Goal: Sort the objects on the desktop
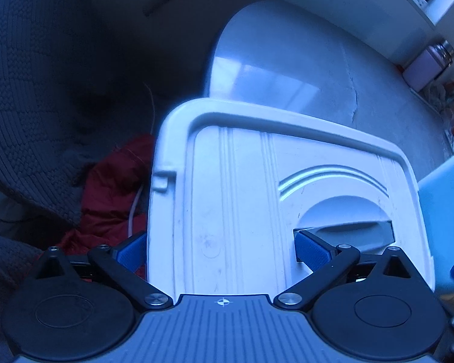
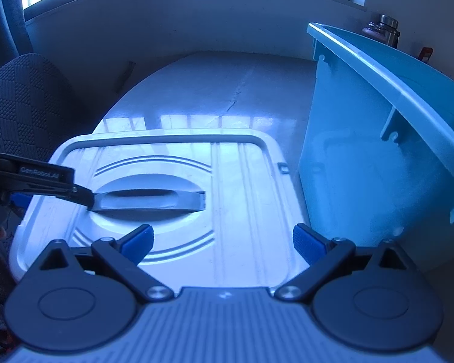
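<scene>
A white plastic box lid (image 1: 242, 181) with a recessed handle (image 1: 348, 227) lies on the white table. My left gripper (image 1: 221, 251) is open and straddles the lid's near end, one finger in the handle recess and the other outside the lid's edge. In the right wrist view the lid (image 2: 233, 187) lies below my open, empty right gripper (image 2: 224, 242), and the left gripper's finger (image 2: 81, 195) reaches into the handle (image 2: 151, 199). A blue plastic bin (image 2: 378, 139) stands just right of the lid.
The round white table (image 2: 212, 90) has a crack line. A dark patterned chair (image 2: 18, 106) stands left. A red cloth (image 1: 112, 187) lies below the table's edge. A metal-capped bottle (image 2: 384, 28) stands behind the bin by the windowsill.
</scene>
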Tool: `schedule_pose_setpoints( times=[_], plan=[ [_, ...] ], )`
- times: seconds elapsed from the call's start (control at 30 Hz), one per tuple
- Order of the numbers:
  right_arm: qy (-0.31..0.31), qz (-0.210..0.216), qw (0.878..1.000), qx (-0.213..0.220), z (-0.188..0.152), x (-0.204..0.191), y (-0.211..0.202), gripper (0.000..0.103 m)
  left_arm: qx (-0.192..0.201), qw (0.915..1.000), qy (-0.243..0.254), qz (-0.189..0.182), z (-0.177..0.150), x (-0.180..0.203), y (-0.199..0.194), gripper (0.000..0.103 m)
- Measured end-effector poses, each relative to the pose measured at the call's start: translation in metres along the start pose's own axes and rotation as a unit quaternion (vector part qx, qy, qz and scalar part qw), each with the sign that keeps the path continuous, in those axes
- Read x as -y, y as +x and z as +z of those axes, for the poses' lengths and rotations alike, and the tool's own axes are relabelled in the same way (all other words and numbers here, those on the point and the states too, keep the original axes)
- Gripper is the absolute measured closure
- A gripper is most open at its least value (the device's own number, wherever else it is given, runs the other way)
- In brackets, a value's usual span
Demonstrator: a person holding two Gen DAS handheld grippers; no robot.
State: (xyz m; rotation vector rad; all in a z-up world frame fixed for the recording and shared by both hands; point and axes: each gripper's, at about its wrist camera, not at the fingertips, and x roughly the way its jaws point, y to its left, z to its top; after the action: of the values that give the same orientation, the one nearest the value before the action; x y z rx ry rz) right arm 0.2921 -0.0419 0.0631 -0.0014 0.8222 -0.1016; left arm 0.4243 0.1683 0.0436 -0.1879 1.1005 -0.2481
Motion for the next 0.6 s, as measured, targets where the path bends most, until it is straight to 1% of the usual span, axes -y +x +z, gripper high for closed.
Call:
schedule_pose_setpoints(
  times=[0.1,0.3,0.47,0.6],
  plan=[
    [-0.004,0.004,1.0,0.001,0.001,-0.001,-0.002,0.004,0.004,0.9999,0.009,0.014,0.001,-0.011,-0.005,0.001],
    [-0.027,0.02,0.999,-0.001,0.007,-0.009,0.003,0.004,0.0,0.9999,0.007,0.01,-0.001,-0.032,-0.015,0.001],
    [-0.029,0.03,0.999,-0.025,0.026,-0.016,0.019,0.004,0.005,0.9999,0.01,0.001,-0.002,-0.045,-0.015,0.001],
    [-0.026,0.037,0.997,-0.062,0.045,-0.022,0.037,0.004,0.014,0.9998,0.011,-0.009,-0.003,-0.058,-0.008,0.001]
  ],
)
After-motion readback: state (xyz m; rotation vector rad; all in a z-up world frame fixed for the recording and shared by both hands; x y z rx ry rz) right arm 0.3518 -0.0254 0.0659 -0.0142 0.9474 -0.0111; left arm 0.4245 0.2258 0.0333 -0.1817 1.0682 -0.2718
